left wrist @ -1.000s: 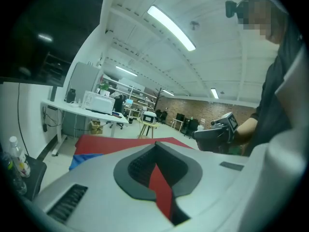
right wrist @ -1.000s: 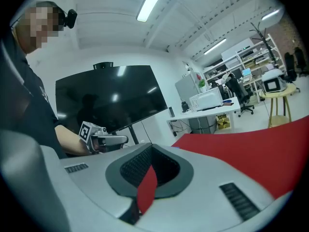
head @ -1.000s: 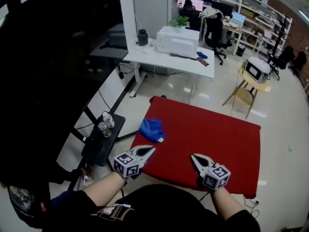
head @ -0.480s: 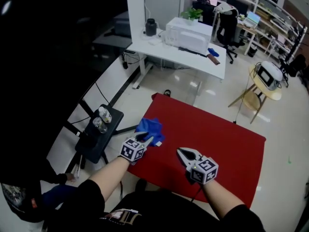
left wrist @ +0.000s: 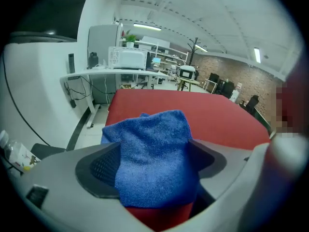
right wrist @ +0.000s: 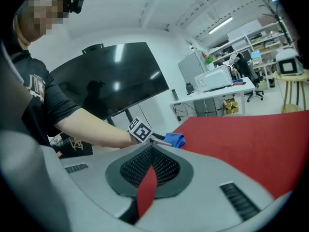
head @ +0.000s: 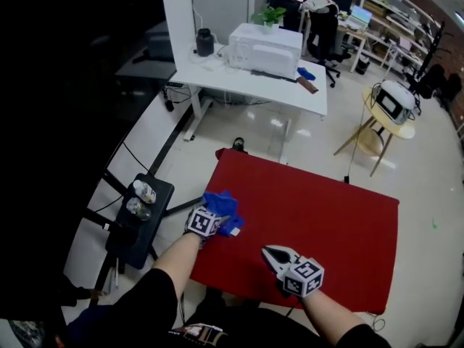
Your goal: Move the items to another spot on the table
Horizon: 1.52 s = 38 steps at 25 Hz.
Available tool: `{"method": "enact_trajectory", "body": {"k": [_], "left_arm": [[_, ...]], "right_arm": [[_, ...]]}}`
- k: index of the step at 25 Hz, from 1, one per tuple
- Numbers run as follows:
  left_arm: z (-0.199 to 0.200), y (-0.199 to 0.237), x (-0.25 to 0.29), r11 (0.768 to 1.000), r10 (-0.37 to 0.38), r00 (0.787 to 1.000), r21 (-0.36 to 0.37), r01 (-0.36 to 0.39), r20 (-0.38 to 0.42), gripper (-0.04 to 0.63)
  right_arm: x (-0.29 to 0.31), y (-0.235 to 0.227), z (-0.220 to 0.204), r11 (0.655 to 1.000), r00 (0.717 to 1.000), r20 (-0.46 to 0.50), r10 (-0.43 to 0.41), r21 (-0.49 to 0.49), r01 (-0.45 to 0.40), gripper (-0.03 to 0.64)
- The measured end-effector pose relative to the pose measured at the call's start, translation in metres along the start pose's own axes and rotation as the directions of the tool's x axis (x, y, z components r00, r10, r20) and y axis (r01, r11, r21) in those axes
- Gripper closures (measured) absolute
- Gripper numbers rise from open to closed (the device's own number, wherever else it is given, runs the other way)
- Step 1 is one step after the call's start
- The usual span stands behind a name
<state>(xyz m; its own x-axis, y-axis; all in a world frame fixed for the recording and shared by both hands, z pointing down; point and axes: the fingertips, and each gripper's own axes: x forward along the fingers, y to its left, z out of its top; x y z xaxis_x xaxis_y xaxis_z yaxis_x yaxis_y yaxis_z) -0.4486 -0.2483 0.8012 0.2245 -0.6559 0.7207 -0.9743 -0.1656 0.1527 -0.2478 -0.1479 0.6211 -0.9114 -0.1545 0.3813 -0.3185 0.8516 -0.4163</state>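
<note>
A crumpled blue cloth (head: pixel 222 202) lies near the left edge of the red table (head: pixel 326 209). My left gripper (head: pixel 226 220) has reached it. In the left gripper view the cloth (left wrist: pixel 154 163) fills the gap between the jaws, which are opening wide; the left gripper (left wrist: pixel 154 150) is not clamping it. My right gripper (head: pixel 271 254) hovers over the table's near edge, shut and holding nothing. In the right gripper view its pads (right wrist: pixel 145 164) meet with only a sliver of red table between them, and beyond them are the left gripper (right wrist: pixel 159 139) and the cloth (right wrist: pixel 175 140).
A black stool (head: pixel 138 220) carrying small bottles stands on the floor just left of the table. A white desk (head: pixel 246 78) with a white appliance is behind the table. A round wooden stool (head: pixel 388 118) with a device stands at the back right.
My left gripper has travelled forward onto the blue cloth and its jaws have opened around it. The right gripper has shifted slightly left, still shut.
</note>
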Motion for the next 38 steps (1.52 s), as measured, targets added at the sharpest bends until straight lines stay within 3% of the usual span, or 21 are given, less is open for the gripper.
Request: {"method": "enact_trajectory", "body": {"k": [12, 14, 17, 22, 26, 31, 38], "left_arm": [[-0.005, 0.005, 0.01, 0.997, 0.055, 0.998, 0.05, -0.055, 0.006, 0.174], [-0.002, 0.001, 0.008, 0.996, 0.04, 0.999, 0.075, -0.041, 0.009, 0.215], [-0.003, -0.018, 0.008, 0.994, 0.009, 1.0, 0.113, -0.009, -0.006, 0.412], [0.003, -0.029, 0.004, 0.998, 0.003, 1.0, 0.063, -0.003, 0.001, 0.456], [0.027, -0.073, -0.005, 0.997, -0.045, 0.998, 0.059, 0.041, 0.053, 0.457], [0.054, -0.139, -0.005, 0.989, -0.127, 0.986, 0.095, 0.117, 0.109, 0.457], [0.069, -0.229, 0.004, 0.969, -0.214, 0.973, 0.148, 0.2, 0.09, 0.457]], "right_arm": [[0.033, -0.04, 0.016, 0.999, 0.997, 0.056, -0.049, 0.02, 0.048, 0.614], [0.035, -0.042, 0.02, 0.999, 0.997, 0.056, -0.046, 0.017, 0.045, 0.614], [0.03, -0.048, 0.017, 0.999, 0.998, 0.045, -0.044, 0.018, 0.043, 0.614], [0.008, -0.058, 0.009, 0.999, 0.999, 0.029, -0.046, 0.011, 0.046, 0.614], [-0.022, -0.075, 0.014, 0.997, 0.997, 0.036, -0.074, -0.005, 0.074, 0.614], [-0.062, -0.107, 0.008, 0.984, 0.983, 0.062, -0.174, -0.014, 0.175, 0.614], [-0.166, -0.149, -0.015, 0.923, 0.918, 0.098, -0.385, 0.024, 0.384, 0.614]]}}
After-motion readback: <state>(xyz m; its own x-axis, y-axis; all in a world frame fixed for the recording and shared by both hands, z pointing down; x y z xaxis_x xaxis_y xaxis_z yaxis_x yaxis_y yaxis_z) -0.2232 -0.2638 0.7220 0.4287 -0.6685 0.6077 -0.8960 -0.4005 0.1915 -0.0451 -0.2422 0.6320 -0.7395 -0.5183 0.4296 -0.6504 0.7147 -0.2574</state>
